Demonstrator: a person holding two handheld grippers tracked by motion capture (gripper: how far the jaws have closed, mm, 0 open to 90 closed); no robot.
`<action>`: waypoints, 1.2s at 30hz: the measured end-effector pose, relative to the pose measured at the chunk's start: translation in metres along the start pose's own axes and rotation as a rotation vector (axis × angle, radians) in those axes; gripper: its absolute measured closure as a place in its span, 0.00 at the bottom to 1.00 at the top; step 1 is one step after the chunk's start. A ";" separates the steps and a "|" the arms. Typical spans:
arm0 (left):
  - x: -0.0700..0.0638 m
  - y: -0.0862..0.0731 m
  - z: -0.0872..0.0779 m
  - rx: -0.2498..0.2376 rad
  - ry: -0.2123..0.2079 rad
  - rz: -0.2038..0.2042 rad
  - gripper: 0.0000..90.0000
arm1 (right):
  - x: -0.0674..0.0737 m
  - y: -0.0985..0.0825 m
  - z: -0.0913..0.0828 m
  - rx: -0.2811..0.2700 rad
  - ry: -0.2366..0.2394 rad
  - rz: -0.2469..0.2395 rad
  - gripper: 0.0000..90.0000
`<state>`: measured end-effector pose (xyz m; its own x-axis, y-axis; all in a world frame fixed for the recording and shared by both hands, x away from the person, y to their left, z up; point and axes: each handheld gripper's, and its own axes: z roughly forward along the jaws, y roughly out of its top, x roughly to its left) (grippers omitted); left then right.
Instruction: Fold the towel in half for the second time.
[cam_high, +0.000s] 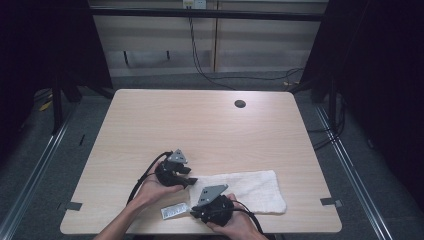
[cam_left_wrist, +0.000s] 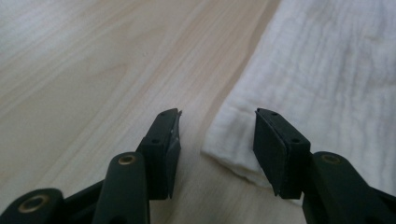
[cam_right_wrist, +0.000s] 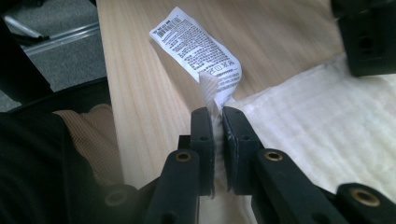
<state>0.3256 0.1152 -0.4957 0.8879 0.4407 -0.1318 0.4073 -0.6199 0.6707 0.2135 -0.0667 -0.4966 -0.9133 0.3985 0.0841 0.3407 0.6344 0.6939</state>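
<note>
One care label (cam_right_wrist: 198, 49) on the white towel (cam_right_wrist: 317, 130), print too tiny to read. Right gripper (cam_right_wrist: 217, 112) pinches the towel's corner; left gripper (cam_left_wrist: 217, 133) gapes around its edge.

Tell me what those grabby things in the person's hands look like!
Each tool is black. The left tool and the right tool both carry a grey three-cornered plate on top, and a black cable trails from each. Up close, the jaws are flat black blocks with small screw holes, on arms with brass-coloured rivets. The forearms are bare, with no sleeves.
</note>
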 end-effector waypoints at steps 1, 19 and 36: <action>0.000 0.000 0.000 -0.002 -0.002 0.003 0.58 | 0.000 0.000 0.000 0.000 0.003 0.006 0.92; -0.003 -0.001 -0.001 -0.011 -0.102 -0.002 0.95 | -0.008 0.002 -0.005 -0.033 0.088 0.075 0.93; 0.013 0.002 -0.029 -0.150 -0.126 -0.079 0.95 | -0.013 0.018 -0.033 -0.179 0.067 0.098 0.93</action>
<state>0.3318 0.1388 -0.4747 0.8778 0.3940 -0.2723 0.4489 -0.4786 0.7546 0.2240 -0.0818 -0.4616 -0.8924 0.4039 0.2010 0.3893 0.4644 0.7955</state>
